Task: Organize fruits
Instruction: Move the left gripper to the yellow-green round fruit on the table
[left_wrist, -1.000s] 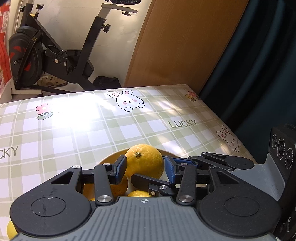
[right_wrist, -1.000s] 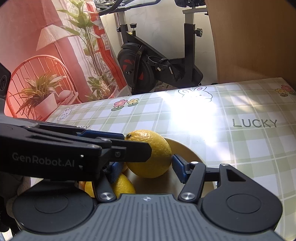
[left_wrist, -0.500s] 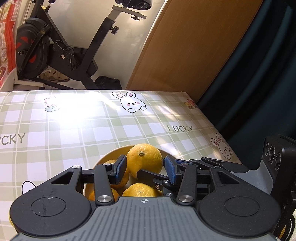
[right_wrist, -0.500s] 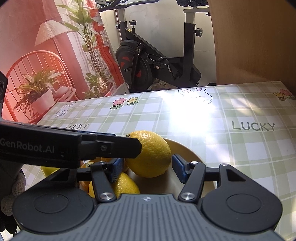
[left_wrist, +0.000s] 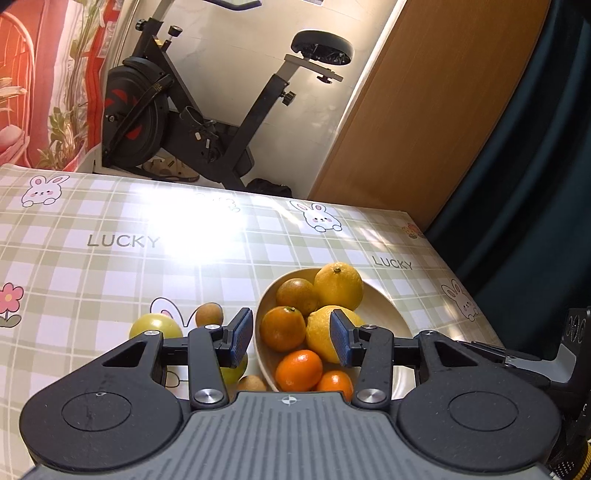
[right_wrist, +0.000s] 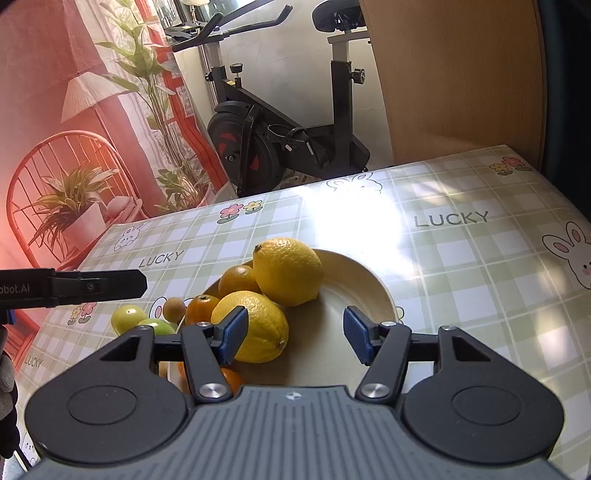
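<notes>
The left gripper (left_wrist: 291, 338) hung above the round cream-coloured bowl (left_wrist: 388, 306) with its blue-padded jaws spread wide and nothing between them; no pad touched any fruit. The right gripper (right_wrist: 295, 334) was likewise wide open and empty, poised over the bowl's bare right half (right_wrist: 365, 280).

Inside the bowl lay two large yellow lemons (right_wrist: 288, 271), the farther one at the far rim and the nearer one (right_wrist: 258, 325) closer to the cameras, with a brownish orange (left_wrist: 297, 291) beside the far lemon and three small bright orange citrus fruits (left_wrist: 282, 328) crowded at the near side. Just left of the bowl, on the table, sat yellow-green round fruits (left_wrist: 155, 325) and a small tan round fruit (left_wrist: 209, 314).

The bowl stood on a green-and-white checked tablecloth (left_wrist: 110, 266) printed with rabbits, flowers and the word LUCKY, a bright glare lying beyond the bowl. Past the table's far edge stood a black exercise bike (left_wrist: 192, 125), a wooden panel (left_wrist: 424, 110) to its right, and a red plant-patterned curtain (right_wrist: 74, 110) to its left.
</notes>
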